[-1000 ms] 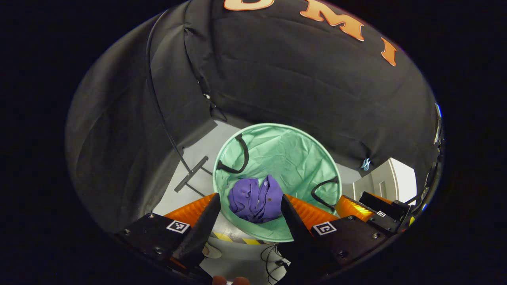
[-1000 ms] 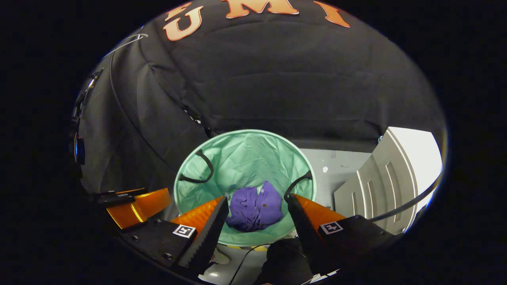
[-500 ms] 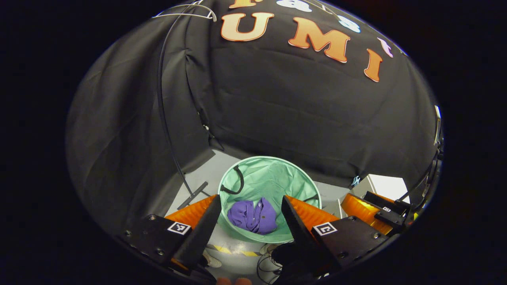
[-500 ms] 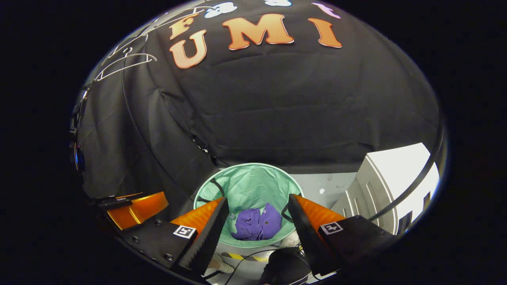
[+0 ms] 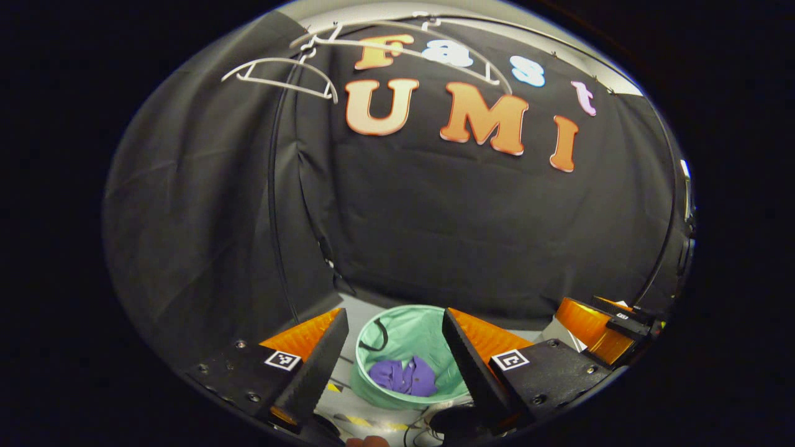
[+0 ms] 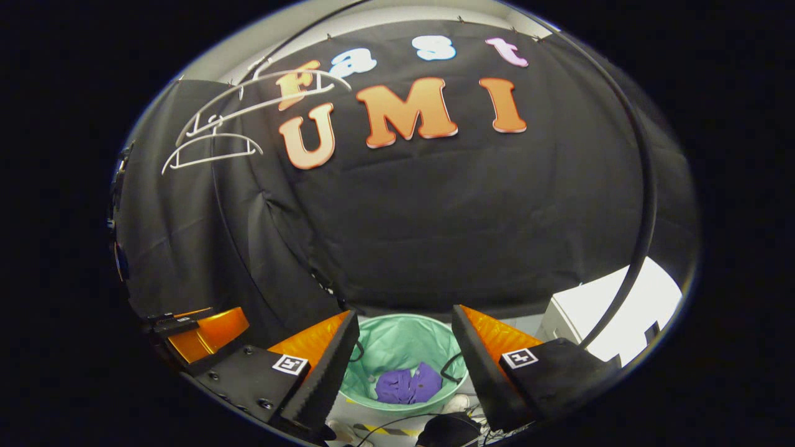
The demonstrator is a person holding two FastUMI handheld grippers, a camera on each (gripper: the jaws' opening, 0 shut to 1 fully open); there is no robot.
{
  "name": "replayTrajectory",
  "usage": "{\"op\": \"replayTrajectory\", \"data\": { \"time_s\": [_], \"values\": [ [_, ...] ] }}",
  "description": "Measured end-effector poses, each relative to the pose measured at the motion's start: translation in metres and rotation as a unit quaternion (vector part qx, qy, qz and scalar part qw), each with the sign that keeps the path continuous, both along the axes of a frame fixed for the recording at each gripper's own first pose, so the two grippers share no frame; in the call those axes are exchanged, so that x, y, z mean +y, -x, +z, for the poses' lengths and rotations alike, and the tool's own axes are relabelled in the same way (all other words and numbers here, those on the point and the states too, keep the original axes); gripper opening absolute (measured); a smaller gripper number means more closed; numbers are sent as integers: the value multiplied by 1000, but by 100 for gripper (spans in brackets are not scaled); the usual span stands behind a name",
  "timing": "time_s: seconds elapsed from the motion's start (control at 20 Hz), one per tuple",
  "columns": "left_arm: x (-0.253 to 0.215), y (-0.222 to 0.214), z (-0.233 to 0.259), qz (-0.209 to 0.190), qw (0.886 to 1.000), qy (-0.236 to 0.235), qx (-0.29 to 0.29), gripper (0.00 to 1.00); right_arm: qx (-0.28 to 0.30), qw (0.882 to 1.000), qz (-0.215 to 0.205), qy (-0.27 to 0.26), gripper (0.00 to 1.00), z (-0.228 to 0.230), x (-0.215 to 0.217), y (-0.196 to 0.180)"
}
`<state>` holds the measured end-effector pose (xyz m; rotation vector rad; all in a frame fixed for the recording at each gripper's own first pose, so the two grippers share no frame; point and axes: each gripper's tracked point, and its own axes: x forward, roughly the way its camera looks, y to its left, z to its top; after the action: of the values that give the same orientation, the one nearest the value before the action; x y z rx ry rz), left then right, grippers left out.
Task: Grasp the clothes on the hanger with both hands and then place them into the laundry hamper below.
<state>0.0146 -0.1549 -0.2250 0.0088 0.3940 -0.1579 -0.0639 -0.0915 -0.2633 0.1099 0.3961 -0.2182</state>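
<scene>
1. Two grippers are held high above a green laundry hamper [image 5: 415,347], each with its two fingers spread wide apart and nothing between them.
2. From the left gripper view, the left gripper [image 5: 392,360] frames the hamper between its fingers, and the purple clothes [image 5: 404,379] lie crumpled at the bottom of the hamper, well below and clear of the fingertips.
3. From the right gripper view, the right gripper [image 6: 405,360] also looks down on the hamper [image 6: 404,347], with the purple clothes [image 6: 408,388] bunched on its floor, far beneath the fingers and touching neither.
4. Black handle loops hang on the hamper's rim [image 5: 379,335].
5. Bare white hangers [image 5: 279,71] hang on a rail up near the top of the booth's black cloth wall [image 5: 466,223]; the right gripper view shows them [image 6: 214,146] at upper left.
6. At the right edge of the left gripper view the other gripper [image 5: 605,323] appears, and the left one [image 6: 199,329] sits at the left edge of the right gripper view.
7. Pale grey floor [image 5: 372,410] with cables lies around the hamper's base.
</scene>
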Motion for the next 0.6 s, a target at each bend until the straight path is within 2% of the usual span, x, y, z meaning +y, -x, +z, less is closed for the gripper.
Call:
{"op": "replayTrajectory", "data": {
  "time_s": [0.3, 0.45, 0.6],
  "values": [
    [25, 20, 80, 19, 996, 17, -90, 96, -70, 996, 6, 53, 98, 80, 3, 17],
    [32, 27, 117, 26, 989, 13, -145, 94, -89, 994, 27, 55, 98, 97, 15, 21],
    [31, 30, 147, 34, 984, 6, -172, 93, -96, 994, 40, 42, 100, 102, 17, 17]
  ]
}}
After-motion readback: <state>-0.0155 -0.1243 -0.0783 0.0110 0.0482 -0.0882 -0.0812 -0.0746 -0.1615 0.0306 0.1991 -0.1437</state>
